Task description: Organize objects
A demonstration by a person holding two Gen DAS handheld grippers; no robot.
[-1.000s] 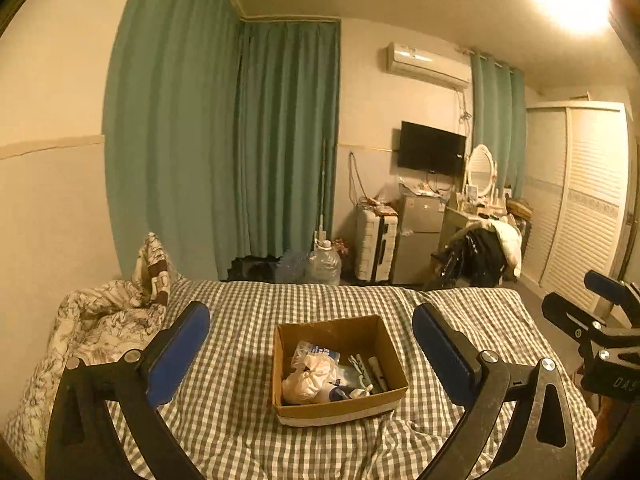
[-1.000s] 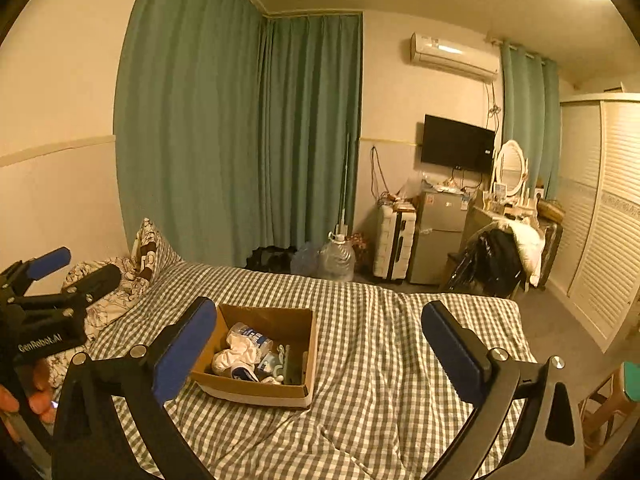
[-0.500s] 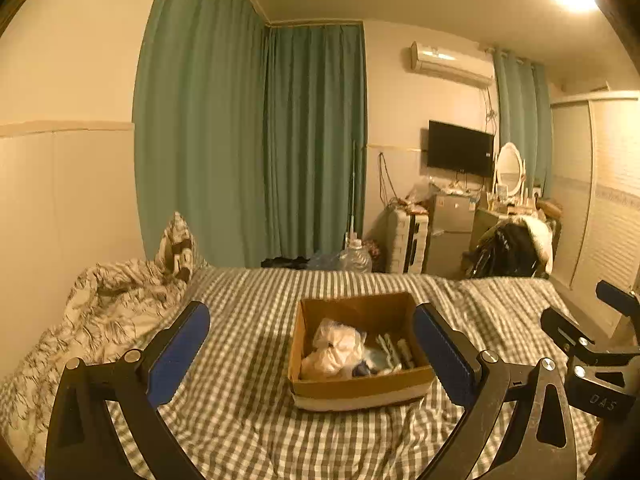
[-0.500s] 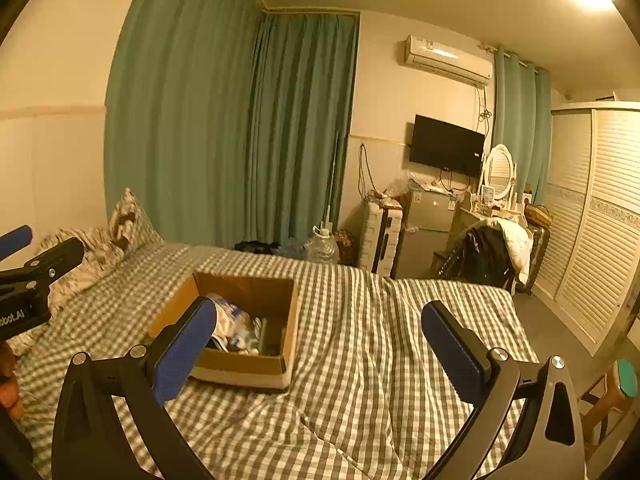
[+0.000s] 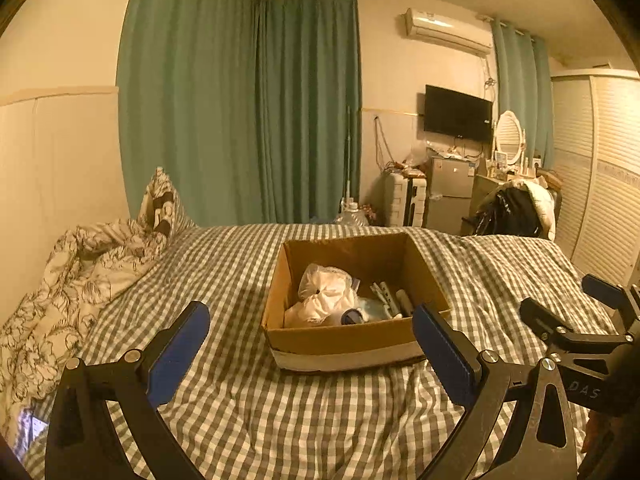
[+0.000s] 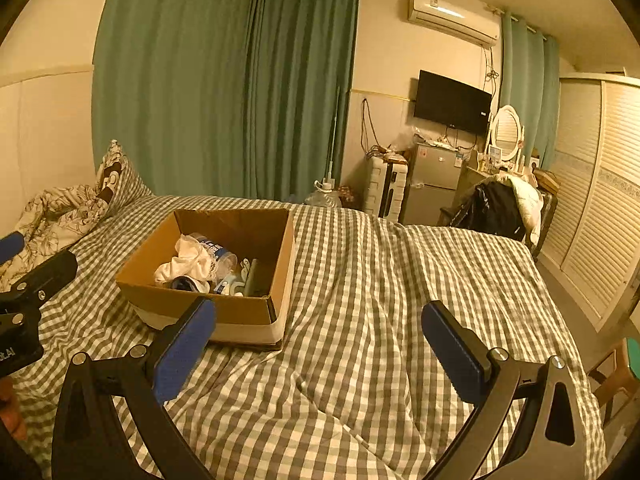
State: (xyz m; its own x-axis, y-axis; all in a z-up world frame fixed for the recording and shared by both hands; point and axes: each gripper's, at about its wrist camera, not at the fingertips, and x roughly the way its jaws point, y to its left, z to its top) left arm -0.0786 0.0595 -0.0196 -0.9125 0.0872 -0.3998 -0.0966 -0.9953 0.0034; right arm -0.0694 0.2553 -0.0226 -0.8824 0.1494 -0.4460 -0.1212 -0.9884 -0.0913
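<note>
An open cardboard box (image 5: 340,340) sits on the checked bedspread (image 5: 224,272); it also shows in the right wrist view (image 6: 248,316). Inside lie a white crumpled bag (image 5: 326,296), a blue-labelled bottle (image 6: 214,250) and several small pens or clips (image 5: 390,296). My left gripper (image 5: 310,342) is open and empty, just in front of the box. My right gripper (image 6: 318,338) is open and empty, over the bedspread to the right of the box. Each gripper shows at the edge of the other's view.
A floral duvet and pillow (image 5: 80,264) lie at the bed's left. Beyond the bed stand green curtains (image 5: 248,112), a water jug (image 6: 324,198), a small fridge (image 6: 434,180), a chair with clothes (image 6: 496,204) and a wardrobe (image 6: 600,200).
Both grippers have come lower and closer to the box, which looks larger in both views. Both stay open and empty.
</note>
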